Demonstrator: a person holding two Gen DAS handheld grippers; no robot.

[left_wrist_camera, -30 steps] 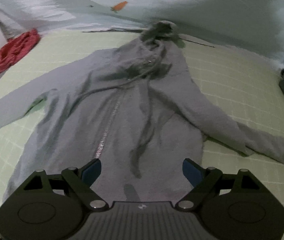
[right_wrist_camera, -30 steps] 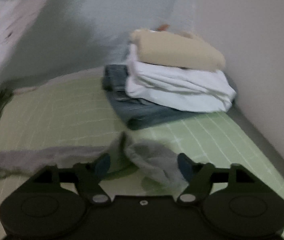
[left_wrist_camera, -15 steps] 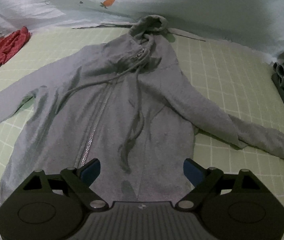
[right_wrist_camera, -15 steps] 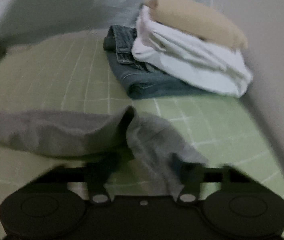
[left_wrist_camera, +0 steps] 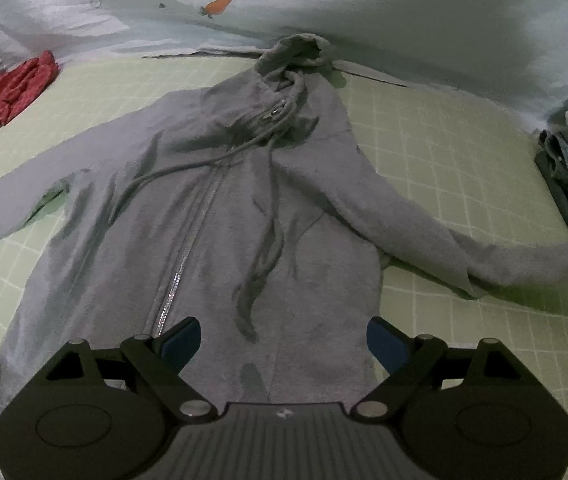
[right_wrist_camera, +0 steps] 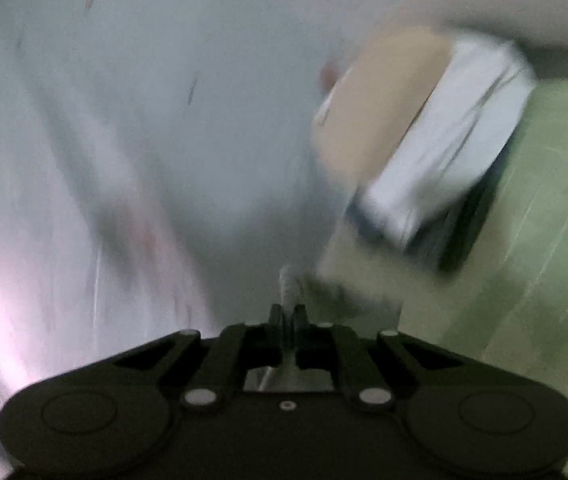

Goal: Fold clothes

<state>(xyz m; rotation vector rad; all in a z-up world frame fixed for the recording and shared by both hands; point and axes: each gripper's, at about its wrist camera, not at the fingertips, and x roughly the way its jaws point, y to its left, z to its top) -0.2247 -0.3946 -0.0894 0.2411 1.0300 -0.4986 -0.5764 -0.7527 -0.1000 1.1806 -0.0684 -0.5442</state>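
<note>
A grey zip hoodie (left_wrist_camera: 220,216) lies face up on the green checked sheet (left_wrist_camera: 444,160), hood at the far end, both sleeves spread out. My left gripper (left_wrist_camera: 284,340) is open and empty, hovering over the hoodie's bottom hem. The hoodie's right sleeve (left_wrist_camera: 532,260) is lifted off the sheet toward the right edge. In the blurred right wrist view my right gripper (right_wrist_camera: 289,312) is shut on a thin fold of grey sleeve cloth (right_wrist_camera: 290,280), and that view is tilted.
A stack of folded clothes stands at the right: jeans at the bottom (left_wrist_camera: 564,176), white (right_wrist_camera: 456,136) and beige (right_wrist_camera: 380,108) pieces above. A red garment (left_wrist_camera: 8,96) lies at the far left. A pale carrot-print cover (left_wrist_camera: 164,12) lies along the far side.
My right gripper has shut on the sleeve end and lifted and tilted it; its view is now blurred. The sleeve has risen off the sheet. My left gripper has barely moved.
</note>
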